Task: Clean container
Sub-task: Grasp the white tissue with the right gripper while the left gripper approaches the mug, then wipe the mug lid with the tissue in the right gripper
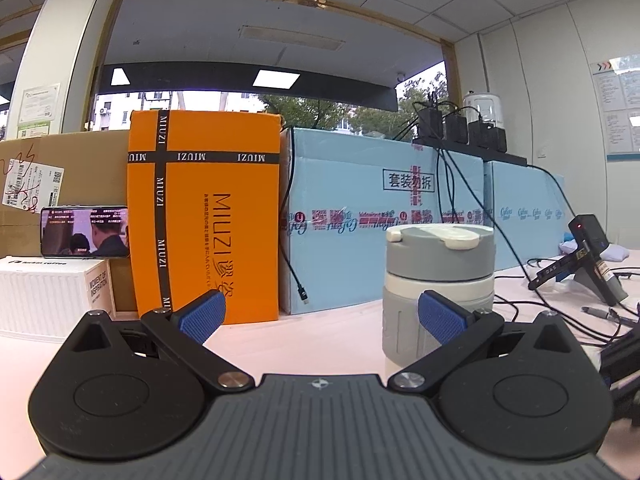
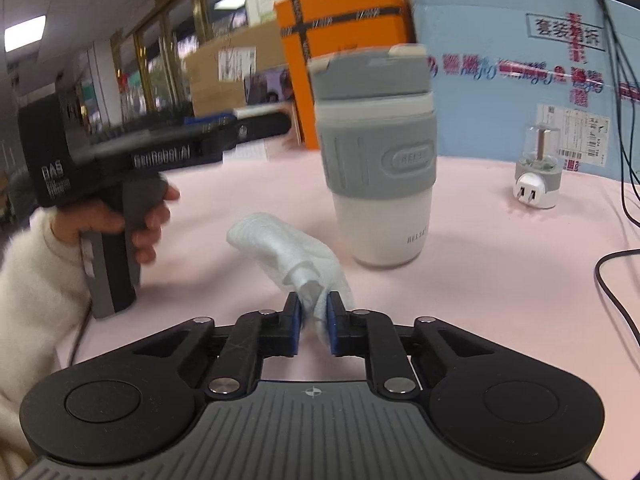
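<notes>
A white travel cup (image 1: 438, 280) with a grey sleeve and grey lid stands upright on the pink table (image 1: 320, 340). My left gripper (image 1: 320, 316) is open, and the cup stands just behind its right finger, not between the fingers. In the right wrist view the same cup (image 2: 376, 160) stands ahead on the table. My right gripper (image 2: 313, 318) is shut on a white cloth (image 2: 292, 252), which trails forward toward the cup. The hand-held left gripper (image 2: 160, 148) shows at the left, level with the cup's sleeve.
An orange MIUZI box (image 1: 204, 216), a light blue carton (image 1: 380, 216) and a brown carton (image 1: 60, 184) line the table's back. A phone (image 1: 85, 232) rests on a white box (image 1: 52, 292). Cables and a black device (image 1: 592, 256) lie at the right. A small plug-in lamp (image 2: 538, 172) stands right of the cup.
</notes>
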Tool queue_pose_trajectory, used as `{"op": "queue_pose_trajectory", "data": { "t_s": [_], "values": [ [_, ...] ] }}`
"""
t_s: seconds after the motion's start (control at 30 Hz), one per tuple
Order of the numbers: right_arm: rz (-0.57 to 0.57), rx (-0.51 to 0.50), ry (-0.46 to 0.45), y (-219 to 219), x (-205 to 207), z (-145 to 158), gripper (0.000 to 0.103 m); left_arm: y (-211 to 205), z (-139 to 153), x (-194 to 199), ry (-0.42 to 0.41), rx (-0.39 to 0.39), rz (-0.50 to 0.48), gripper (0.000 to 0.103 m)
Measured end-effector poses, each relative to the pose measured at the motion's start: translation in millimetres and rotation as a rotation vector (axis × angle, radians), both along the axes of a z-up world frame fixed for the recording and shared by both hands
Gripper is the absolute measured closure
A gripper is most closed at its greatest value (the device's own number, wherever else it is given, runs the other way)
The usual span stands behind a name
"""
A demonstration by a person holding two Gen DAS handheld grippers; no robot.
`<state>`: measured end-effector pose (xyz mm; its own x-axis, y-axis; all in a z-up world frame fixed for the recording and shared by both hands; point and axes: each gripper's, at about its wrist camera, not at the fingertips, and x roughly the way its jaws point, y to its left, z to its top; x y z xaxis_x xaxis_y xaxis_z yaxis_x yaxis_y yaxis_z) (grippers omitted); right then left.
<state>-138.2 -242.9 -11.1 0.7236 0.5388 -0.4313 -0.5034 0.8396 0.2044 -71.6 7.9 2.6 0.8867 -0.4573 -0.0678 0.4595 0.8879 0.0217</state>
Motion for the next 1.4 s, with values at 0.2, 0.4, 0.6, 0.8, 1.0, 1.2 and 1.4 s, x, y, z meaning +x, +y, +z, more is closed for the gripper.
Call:
{"op": "queue_pose_trajectory", "data": {
  "t_s": [0.2, 0.4, 0.6, 0.8, 1.0, 1.2, 1.4],
  "values": [
    [-0.074, 0.164, -0.153, -26, -20, 32, 0.091, -4, 1, -4, -0.024, 0.001, -0.054, 0.000],
    [-0.130, 0.265, -0.232, -41, -11, 65, 0.091, -30, 7, -6, -0.047, 0.113, -0.116, 0.000],
    [-0.136, 0.275, -0.176, -38, 19, 80, 0.091, -60, 12, 2, -0.057, 0.255, -0.160, 0.000],
    [-0.125, 0.189, -0.134, -18, 39, 86, 0.091, -77, 3, 10, -0.082, 0.198, -0.139, 0.000],
    [-0.178, 0.116, -0.131, -2, 47, 94, 0.091, -77, -5, 9, -0.154, 0.147, -0.091, 0.000],
    [-0.224, 0.072, -0.139, 8, 53, 98, 0.077, -73, -8, 9, -0.171, 0.113, -0.106, 0.012],
    [-0.249, 0.107, -0.158, 7, 59, 102, 0.071, -69, 0, 4, -0.165, 0.105, -0.148, 0.024]
  ]
}}
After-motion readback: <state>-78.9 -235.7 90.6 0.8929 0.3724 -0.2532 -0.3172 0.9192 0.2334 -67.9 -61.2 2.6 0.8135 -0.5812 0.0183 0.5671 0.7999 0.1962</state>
